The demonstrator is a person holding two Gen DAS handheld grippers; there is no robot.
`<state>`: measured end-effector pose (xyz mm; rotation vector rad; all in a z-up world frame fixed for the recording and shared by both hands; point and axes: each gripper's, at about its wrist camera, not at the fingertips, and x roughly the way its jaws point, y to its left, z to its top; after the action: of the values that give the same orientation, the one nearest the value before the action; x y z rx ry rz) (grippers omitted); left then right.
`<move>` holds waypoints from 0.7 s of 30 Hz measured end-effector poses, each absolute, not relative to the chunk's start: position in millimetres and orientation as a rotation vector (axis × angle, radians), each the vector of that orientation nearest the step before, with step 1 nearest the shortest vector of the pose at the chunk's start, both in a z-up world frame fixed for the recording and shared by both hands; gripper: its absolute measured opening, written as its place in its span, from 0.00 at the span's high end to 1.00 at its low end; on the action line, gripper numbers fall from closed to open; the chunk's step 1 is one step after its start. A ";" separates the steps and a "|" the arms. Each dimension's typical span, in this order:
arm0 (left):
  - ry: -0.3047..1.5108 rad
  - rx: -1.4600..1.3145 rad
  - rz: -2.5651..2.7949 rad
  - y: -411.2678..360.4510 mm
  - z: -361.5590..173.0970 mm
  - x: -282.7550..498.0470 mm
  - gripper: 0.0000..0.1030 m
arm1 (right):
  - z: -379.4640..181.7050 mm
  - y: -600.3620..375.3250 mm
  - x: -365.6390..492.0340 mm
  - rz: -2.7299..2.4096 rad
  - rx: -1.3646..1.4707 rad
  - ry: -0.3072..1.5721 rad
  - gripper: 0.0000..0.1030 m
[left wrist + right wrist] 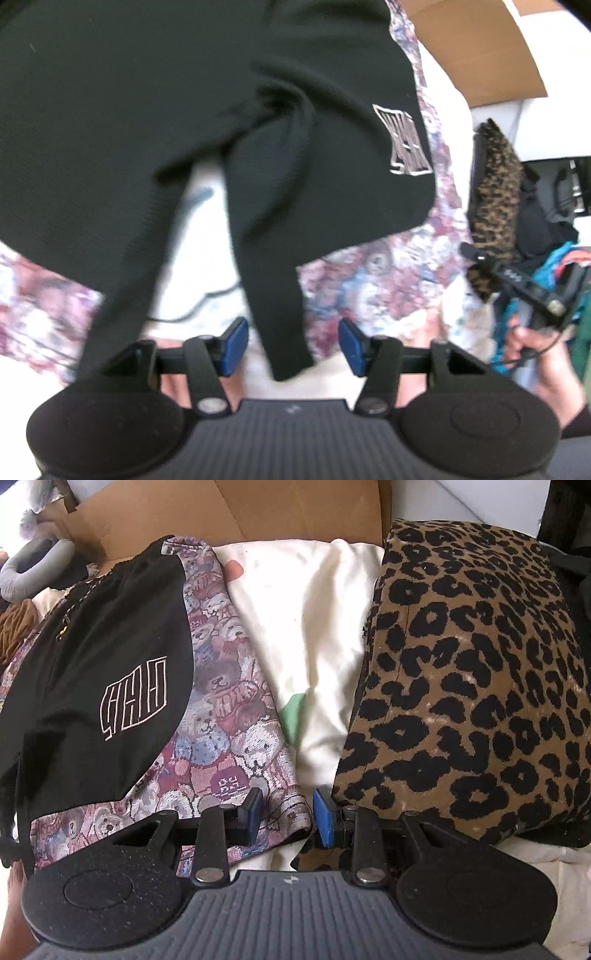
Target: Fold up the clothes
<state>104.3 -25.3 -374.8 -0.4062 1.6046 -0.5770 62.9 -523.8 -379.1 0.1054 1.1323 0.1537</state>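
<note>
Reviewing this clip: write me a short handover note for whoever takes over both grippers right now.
Left gripper: open, a hanging end of the black garment between its pads, not pinched.
Right gripper: open over the hem of the teddy-bear print garment, gripping nothing.
Layout: black garment lies on the teddy-bear one, on a cream sheet; leopard-print piece beside them.
Done: cannot tell whether any fold is finished.
Left: fold the black garment, then the rest.

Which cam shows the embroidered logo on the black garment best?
Right wrist: the embroidered logo is sharp, its outlined letters clear on the black garment. Left wrist shows the logo too, but turned sideways and motion-blurred near the garment's edge.
</note>
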 end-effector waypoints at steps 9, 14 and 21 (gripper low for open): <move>1.678 -0.459 -0.584 -23.9 -390.0 102.6 0.95 | -375.0 -525.7 61.1 0.176 0.135 1.123 0.64; 1.665 -0.464 -0.532 -9.1 -380.9 104.4 0.96 | -366.8 -533.6 65.0 0.161 0.181 1.081 0.64; 1.671 -0.446 -0.522 -13.1 -382.0 107.1 0.96 | -387.8 -530.3 70.4 0.168 0.180 1.131 0.65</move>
<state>107.1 -13.1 -382.0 -0.4463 1.6708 -0.5222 70.4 -530.3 -387.8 0.1796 1.1312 0.1681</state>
